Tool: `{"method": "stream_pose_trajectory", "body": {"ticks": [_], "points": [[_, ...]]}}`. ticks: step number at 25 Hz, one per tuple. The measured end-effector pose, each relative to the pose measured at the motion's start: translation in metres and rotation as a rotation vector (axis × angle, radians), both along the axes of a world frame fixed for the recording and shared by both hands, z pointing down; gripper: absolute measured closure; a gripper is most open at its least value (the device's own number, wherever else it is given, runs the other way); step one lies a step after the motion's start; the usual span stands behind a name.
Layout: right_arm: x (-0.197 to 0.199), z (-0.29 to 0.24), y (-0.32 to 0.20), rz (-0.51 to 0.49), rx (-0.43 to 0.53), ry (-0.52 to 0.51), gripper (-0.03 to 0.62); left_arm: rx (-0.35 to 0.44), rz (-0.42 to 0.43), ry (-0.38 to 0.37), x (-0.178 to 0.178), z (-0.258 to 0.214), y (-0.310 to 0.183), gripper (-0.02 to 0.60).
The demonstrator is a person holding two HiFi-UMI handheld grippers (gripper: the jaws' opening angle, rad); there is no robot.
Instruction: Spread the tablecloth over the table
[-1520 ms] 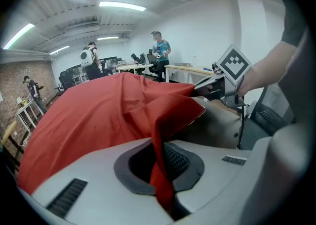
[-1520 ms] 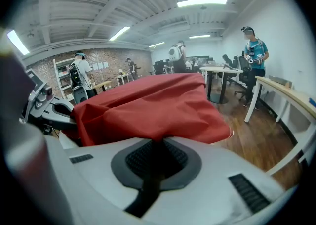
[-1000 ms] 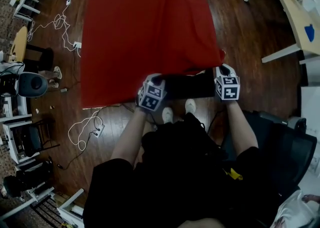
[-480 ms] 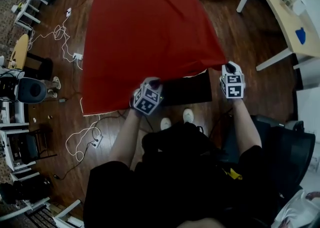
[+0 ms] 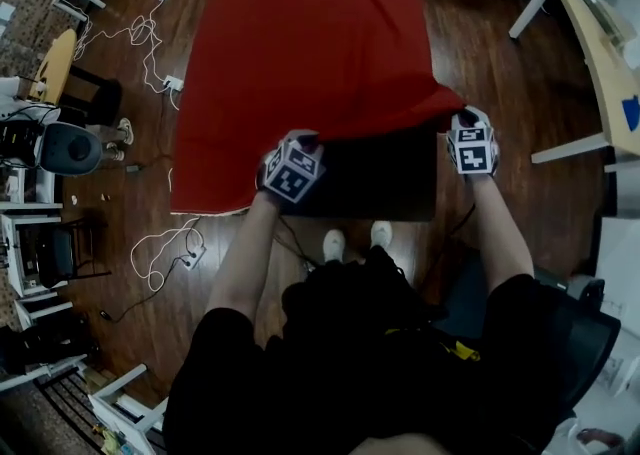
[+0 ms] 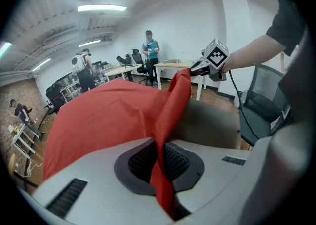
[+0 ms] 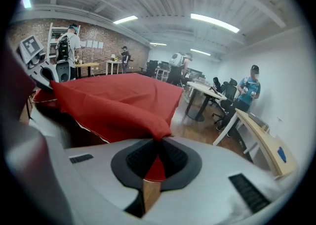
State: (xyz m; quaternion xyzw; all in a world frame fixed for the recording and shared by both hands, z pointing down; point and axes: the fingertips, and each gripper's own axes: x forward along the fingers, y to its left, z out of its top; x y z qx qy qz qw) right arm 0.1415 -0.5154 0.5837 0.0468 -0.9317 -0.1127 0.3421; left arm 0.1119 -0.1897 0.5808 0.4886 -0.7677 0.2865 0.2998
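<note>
A red tablecloth point(image 5: 310, 43) lies over most of a dark table point(image 5: 375, 183), whose near strip is bare. My left gripper point(image 5: 303, 140) is shut on the cloth's near edge at its left. My right gripper point(image 5: 456, 120) is shut on the near right corner. The edge hangs stretched between them, lifted off the tabletop. In the left gripper view the cloth point(image 6: 103, 120) runs as a twisted fold through the shut left gripper point(image 6: 162, 162), and the right gripper point(image 6: 200, 68) shows beyond. In the right gripper view a bunched tip of cloth point(image 7: 118, 103) sits in the shut right gripper point(image 7: 157, 156).
White tables point(image 5: 600, 53) stand at the right, an office chair point(image 5: 590, 333) at the lower right. Cables point(image 5: 140, 38) and a power strip lie on the wooden floor at the left, beside a speaker point(image 5: 65, 148) and shelving. Several people stand across the room point(image 7: 249, 93).
Both grippers have risen and moved further apart with the cloth's near edge in them. A wider strip of dark tabletop shows under the lifted edge.
</note>
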Motion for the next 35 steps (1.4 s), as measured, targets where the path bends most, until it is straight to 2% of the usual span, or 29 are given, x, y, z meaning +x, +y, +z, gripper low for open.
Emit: {"method": "stream_pose_trajectory", "body": {"ticks": [5, 9, 16, 20, 21, 22, 24, 29, 32, 35], "points": [[-0.062, 0.008, -0.004, -0.111, 0.036, 0.010, 0.583, -0.039, -0.088, 0.019, -0.045, 0.011, 0.002, 0.577], [-0.108, 0.006, -0.001, -0.195, 0.065, 0.041, 0.582, -0.063, -0.131, 0.058, -0.064, 0.021, 0.006, 0.577], [-0.172, 0.033, 0.018, -0.213, 0.085, 0.128, 0.572, -0.035, -0.203, 0.181, -0.103, 0.052, 0.030, 0.577], [-0.196, 0.060, 0.016, -0.195, 0.103, 0.233, 0.432, -0.034, -0.190, 0.271, -0.109, 0.077, 0.030, 0.577], [-0.201, 0.063, 0.016, -0.188, 0.109, 0.261, 0.425, -0.034, -0.184, 0.283, -0.112, 0.080, 0.030, 0.577], [-0.205, 0.066, 0.015, -0.176, 0.109, 0.284, 0.396, -0.036, -0.179, 0.291, -0.116, 0.084, 0.030, 0.577], [-0.209, 0.067, 0.016, -0.154, 0.091, 0.295, 0.388, -0.043, -0.172, 0.305, -0.122, 0.092, 0.032, 0.577], [-0.194, 0.057, 0.008, -0.114, 0.068, 0.194, 0.388, -0.057, -0.172, 0.342, -0.127, 0.107, 0.036, 0.574], [-0.184, 0.042, 0.009, -0.101, 0.041, 0.131, 0.388, -0.075, -0.177, 0.325, -0.129, 0.108, 0.039, 0.558], [-0.170, 0.026, -0.001, -0.092, 0.051, 0.100, 0.388, -0.063, -0.224, 0.305, -0.134, 0.100, 0.042, 0.526]]}}
